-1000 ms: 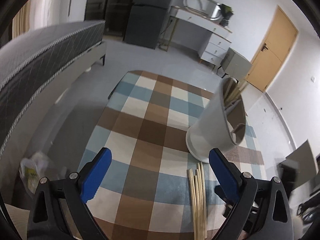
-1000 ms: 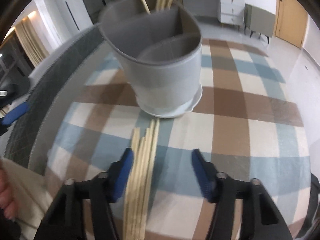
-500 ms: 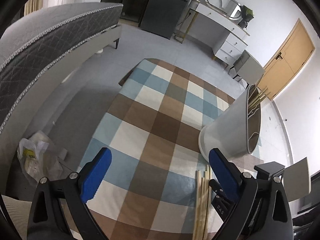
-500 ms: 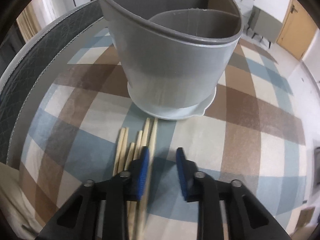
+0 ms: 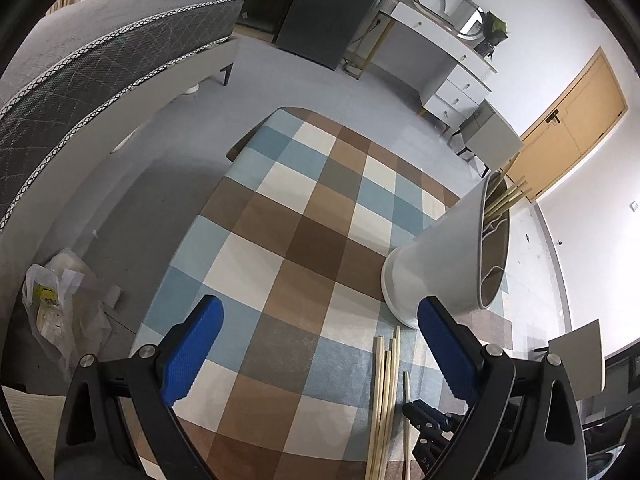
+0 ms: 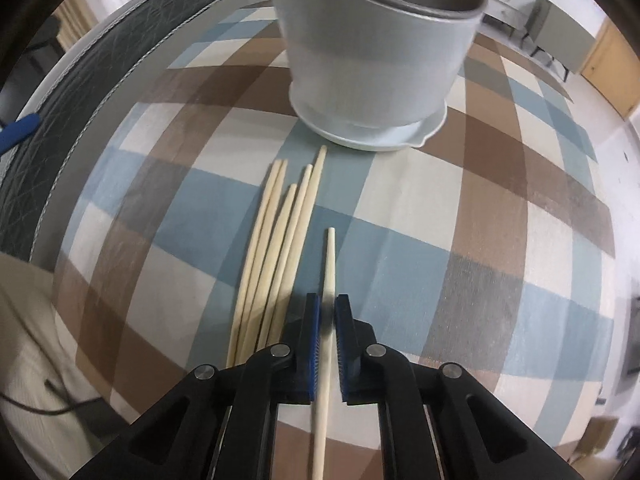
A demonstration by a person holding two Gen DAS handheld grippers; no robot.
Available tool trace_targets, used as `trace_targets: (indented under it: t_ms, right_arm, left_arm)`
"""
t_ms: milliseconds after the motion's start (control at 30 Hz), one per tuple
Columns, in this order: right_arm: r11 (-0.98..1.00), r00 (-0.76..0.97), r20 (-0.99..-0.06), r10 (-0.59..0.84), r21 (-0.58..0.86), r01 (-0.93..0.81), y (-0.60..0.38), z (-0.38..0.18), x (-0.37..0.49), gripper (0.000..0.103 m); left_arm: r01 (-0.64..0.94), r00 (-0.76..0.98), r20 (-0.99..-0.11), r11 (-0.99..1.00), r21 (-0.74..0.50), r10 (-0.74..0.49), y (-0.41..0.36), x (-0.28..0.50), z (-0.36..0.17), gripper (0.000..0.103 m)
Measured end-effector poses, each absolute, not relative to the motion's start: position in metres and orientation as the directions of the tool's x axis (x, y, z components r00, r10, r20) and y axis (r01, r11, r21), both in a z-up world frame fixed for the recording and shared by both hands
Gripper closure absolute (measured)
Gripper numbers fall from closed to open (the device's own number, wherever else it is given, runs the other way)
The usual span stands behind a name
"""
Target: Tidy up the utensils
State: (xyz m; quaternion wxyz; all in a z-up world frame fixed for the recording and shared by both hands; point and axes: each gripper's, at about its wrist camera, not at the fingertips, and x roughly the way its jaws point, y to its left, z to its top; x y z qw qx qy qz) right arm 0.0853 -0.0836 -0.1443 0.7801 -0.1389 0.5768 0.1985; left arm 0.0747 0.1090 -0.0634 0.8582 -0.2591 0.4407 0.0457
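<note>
The right tool (image 6: 328, 316), black-framed with blue ribbed pads, had its jaws drawn narrow around a single pale wooden chopstick (image 6: 329, 264), which ran lengthwise between the pads with its tapered tip pointing forward. Whether that chopstick was lifted clear of the cloth could not be told from the right wrist view. Just to its left lay a loose bundle of pale wooden chopsticks (image 6: 276, 248), side by side on the blue, brown and cream checked tablecloth (image 6: 460, 240), their tips aimed at the holder. The nearest tip came close to the holder's base without touching it.

The pale grey plastic utensil holder (image 6: 376, 56) stood upright on a matching round drip saucer (image 6: 372, 136), beyond the chopsticks. Its inside was split by a curved divider into compartments. In the left wrist view, several chopsticks (image 5: 508, 196) stood in its far compartment, leaning outwards over the rim.

The left tool (image 5: 320, 344) hung with its blue pads spread wide and nothing between them, above the checked cloth and to the left of the bundle.

A grey quilted mattress (image 5: 80, 68) ran along the left side of the room, and a crumpled plastic bag (image 5: 56, 308) lay on the floor.
</note>
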Motion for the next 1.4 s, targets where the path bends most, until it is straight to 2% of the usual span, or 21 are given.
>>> trace_targets:
  t_ms: [267,400,433,500,667,800,1000,1233,1300,1367,1400]
  right_arm:
    - [0.862,0.312,-0.942,0.127,-0.051,-0.505,-0.056,-0.141,0.094,0.094]
    - [0.868,0.315,-0.935,0.160,-0.019,-0.497,-0.060,-0.139,0.097,0.096]
    - [0.868,0.315,-0.933,0.175,-0.005,-0.496,-0.063,-0.138,0.096,0.103]
    - [0.875,0.319,-0.927,0.198,0.021,-0.483,-0.074,-0.137,0.097,0.103]
    - [0.913,0.356,-0.875,0.328,0.197,-0.356,-0.122,-0.119,0.103,0.103]
    - [0.897,0.423,-0.794,0.436,0.346,-0.275,-0.163,-0.095,0.107,0.103]
    - [0.876,0.393,-0.786,0.478,0.395,-0.275,-0.185,-0.097,0.104,0.103]
    - [0.859,0.401,-0.760,0.511,0.446,-0.250,-0.179,-0.094,0.115,0.099]
    - [0.861,0.406,-0.760,0.508,0.434,-0.265,-0.176,-0.092,0.115,0.096]
    - [0.866,0.414,-0.762,0.498,0.416,-0.276,-0.174,-0.089,0.112,0.088]
    - [0.868,0.417,-0.762,0.495,0.408,-0.284,-0.172,-0.089,0.111,0.087]
  left_arm:
    - [-0.334,0.589,-0.799,0.865,-0.374,-0.118,0.114,0.076,-0.070,0.008]
    - [-0.337,0.563,-0.819,0.875,-0.349,-0.110,0.113,0.080,-0.079,0.008]
    - [-0.334,0.551,-0.827,0.880,-0.338,-0.108,0.111,0.081,-0.083,0.008]
    - [-0.327,0.530,-0.843,0.893,-0.309,-0.098,0.107,0.083,-0.089,0.008]
    - [-0.230,0.439,-0.889,0.940,-0.253,-0.132,0.077,0.093,-0.114,0.008]
    - [-0.153,0.386,-0.902,0.951,-0.269,-0.193,0.054,0.097,-0.128,0.008]
    - [-0.093,0.353,-0.925,0.979,-0.181,-0.137,0.025,0.101,-0.141,0.008]
    - [-0.069,0.273,-0.960,0.995,-0.078,-0.057,0.012,0.106,-0.164,0.008]
    - [-0.051,0.279,-0.960,0.998,-0.038,-0.022,0.009,0.106,-0.163,0.007]
    - [-0.061,0.264,-0.964,0.997,-0.048,-0.030,0.013,0.107,-0.162,0.008]
    - [-0.073,0.257,-0.966,0.996,-0.047,-0.026,0.016,0.107,-0.162,0.008]
